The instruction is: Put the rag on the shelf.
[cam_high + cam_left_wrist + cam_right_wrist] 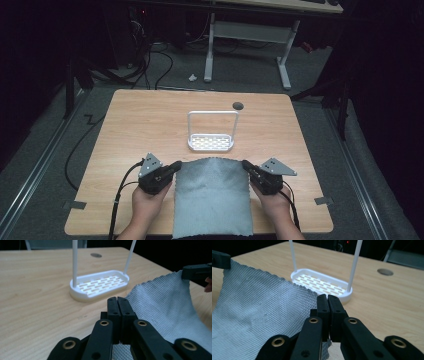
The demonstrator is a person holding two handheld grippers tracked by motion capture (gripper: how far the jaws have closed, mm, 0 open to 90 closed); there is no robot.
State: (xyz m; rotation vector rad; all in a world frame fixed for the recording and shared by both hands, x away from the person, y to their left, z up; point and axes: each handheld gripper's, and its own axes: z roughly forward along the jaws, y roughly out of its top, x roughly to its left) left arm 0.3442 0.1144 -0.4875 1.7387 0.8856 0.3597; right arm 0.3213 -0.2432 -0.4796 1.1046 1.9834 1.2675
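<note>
A grey woven cloth [212,195] is spread on the near edge of the wooden table [125,125], its far corners pinched by the left gripper [176,166] and right gripper [246,165], both clamped. Hanging it over the white wire-handled rack [211,142] beyond seems intended; an even lift is called for.

Bare tabletop [130,125] left, right and beyond white rack [211,142]. Rack with tall hoop handle just ahead of cloth [212,200], blocking straight-forward path between both grippers.
</note>
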